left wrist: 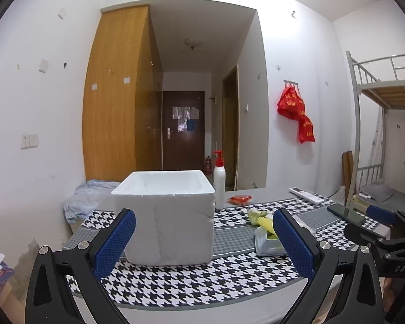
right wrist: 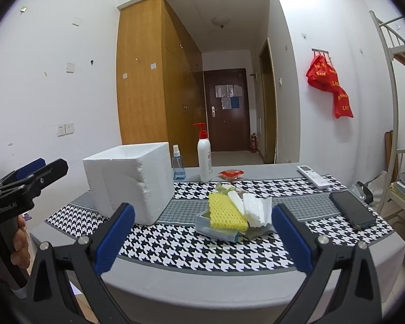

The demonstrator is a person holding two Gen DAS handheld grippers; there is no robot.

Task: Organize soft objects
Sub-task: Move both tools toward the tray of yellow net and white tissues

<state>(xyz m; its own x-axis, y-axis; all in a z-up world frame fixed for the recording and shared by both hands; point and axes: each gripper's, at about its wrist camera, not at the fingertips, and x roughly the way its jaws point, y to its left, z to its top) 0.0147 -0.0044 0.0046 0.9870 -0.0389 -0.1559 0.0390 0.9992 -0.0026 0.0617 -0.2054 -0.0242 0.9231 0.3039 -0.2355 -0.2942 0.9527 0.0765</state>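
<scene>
Right claw [right wrist: 202, 232] gapes wide, released; the yellow sponge [right wrist: 226, 213] lies just ahead between its fingers, untouched.

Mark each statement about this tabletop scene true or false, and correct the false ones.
1. Both grippers, left gripper and right gripper, stand open and empty. True.
2. The yellow sponge lies inside the foam box. False: it lies on the pile beside the box.
3. The pump bottle has a red top. True.
4. The phone lies left of the foam box. False: it lies at the right side of the table.
</scene>
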